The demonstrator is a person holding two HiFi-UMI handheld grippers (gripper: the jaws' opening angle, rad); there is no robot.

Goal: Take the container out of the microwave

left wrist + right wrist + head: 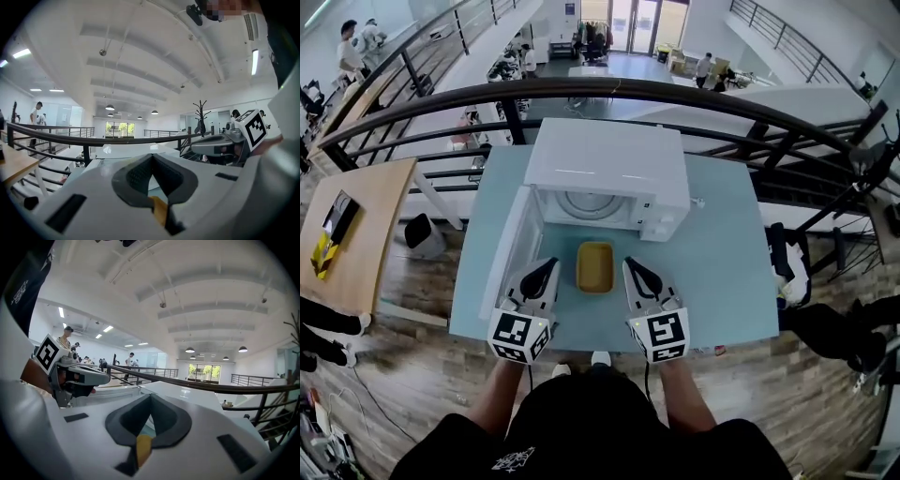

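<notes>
A shallow yellow container (pixel 595 266) sits on the pale blue table (pixel 722 262), just in front of the white microwave (pixel 609 173). The microwave's door (pixel 511 248) hangs open to the left, and its glass turntable is bare. My left gripper (pixel 551 263) is left of the container and my right gripper (pixel 628 263) is right of it; both are shut and hold nothing. In the left gripper view the jaws (pixel 151 157) meet, with a strip of the yellow container (pixel 159 211) below them. The right gripper view shows its jaws (pixel 150 397) the same way, above the container (pixel 143 448).
A black curved railing (pixel 609 89) runs behind the table, with a drop to a lower floor beyond it. A wooden table (pixel 356 225) stands at the left. A black bag (pixel 787 262) lies on the floor at the right, and people's feet show at both sides.
</notes>
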